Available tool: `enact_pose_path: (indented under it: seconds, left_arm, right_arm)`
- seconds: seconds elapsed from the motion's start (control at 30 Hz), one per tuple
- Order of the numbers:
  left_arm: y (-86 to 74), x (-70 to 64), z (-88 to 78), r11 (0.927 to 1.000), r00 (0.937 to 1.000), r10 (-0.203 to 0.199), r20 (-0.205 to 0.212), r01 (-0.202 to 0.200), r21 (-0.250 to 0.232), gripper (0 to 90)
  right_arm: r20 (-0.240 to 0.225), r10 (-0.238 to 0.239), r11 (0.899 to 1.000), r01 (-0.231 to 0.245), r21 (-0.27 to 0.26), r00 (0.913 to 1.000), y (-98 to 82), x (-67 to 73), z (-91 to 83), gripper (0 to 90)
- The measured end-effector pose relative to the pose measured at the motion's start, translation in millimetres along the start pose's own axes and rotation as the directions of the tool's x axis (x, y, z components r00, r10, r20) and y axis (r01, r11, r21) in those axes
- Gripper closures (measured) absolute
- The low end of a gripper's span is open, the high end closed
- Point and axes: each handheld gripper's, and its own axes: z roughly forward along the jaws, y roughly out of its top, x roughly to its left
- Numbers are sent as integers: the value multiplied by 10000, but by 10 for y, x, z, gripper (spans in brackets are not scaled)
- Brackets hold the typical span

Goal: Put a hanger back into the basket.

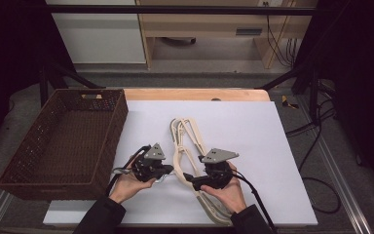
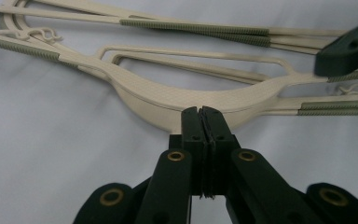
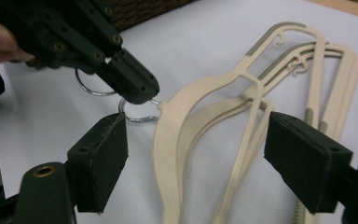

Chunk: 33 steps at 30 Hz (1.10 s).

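Observation:
A pile of several beige plastic hangers [image 1: 187, 139] lies on the white sheet. My left gripper [image 1: 169, 170] points right at the pile's near end; its jaws are shut [image 2: 200, 116] on the thin metal hook [image 3: 137, 117] where it enters the neck of the top hanger [image 3: 168, 135]. My right gripper [image 1: 191, 179] points left from the other side. Its jaws stand open [image 3: 205, 158], one pad on each side of the hangers' arms, touching neither. In the left gripper view one right gripper fingertip [image 2: 349, 46] hangs over the pile at the upper right.
A brown wicker basket [image 1: 119, 122] stands empty at the left, against the edge of the white sheet [image 1: 253, 126]. A second metal hook [image 3: 89, 91] lies behind the left gripper's tip. The wooden table edge [image 1: 195, 93] runs along the back.

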Motion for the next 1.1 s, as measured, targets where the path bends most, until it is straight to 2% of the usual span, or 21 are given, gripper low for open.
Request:
enact_pose_path:
  seconds: [0.2,0.3,0.6,0.67,0.77,0.9,0.97,1.1]
  left_arm:
    - [37,-58,-18,10000,9999,-32,-132,31,-21,887]
    - [47,-59,-38,10000,9999,18,-162,-17,28,886]
    - [59,-65,-58,10000,9998,-67,-176,68,14,887]
    - [60,-67,-62,9999,9998,-110,-172,110,-3,886]
    - [63,-71,-70,9999,9997,-140,-182,140,-19,886]
    - [67,-82,-72,9999,9997,-134,-220,133,-24,886]
    - [67,-89,-69,9999,9996,-106,-250,106,-12,886]
    - [76,-110,-88,9999,9992,105,-376,-108,-65,885]
  right_arm:
    - [-9,-352,9970,352,690,9994,-43,95,175,296]
    - [35,-445,9941,439,987,9990,-68,121,242,357]
    - [26,-890,9844,875,1524,9960,-104,150,311,530]
    - [101,-935,9845,909,1501,9956,-107,164,321,584]
    - [-23,-971,9839,964,1508,9953,-108,172,328,644]
    - [-51,-1125,9808,1119,1600,9936,-117,196,345,680]
    - [-125,-1216,9801,1220,1566,9925,-124,206,353,727]
    - [-25,-1484,9771,1470,1541,9889,-117,226,333,734]
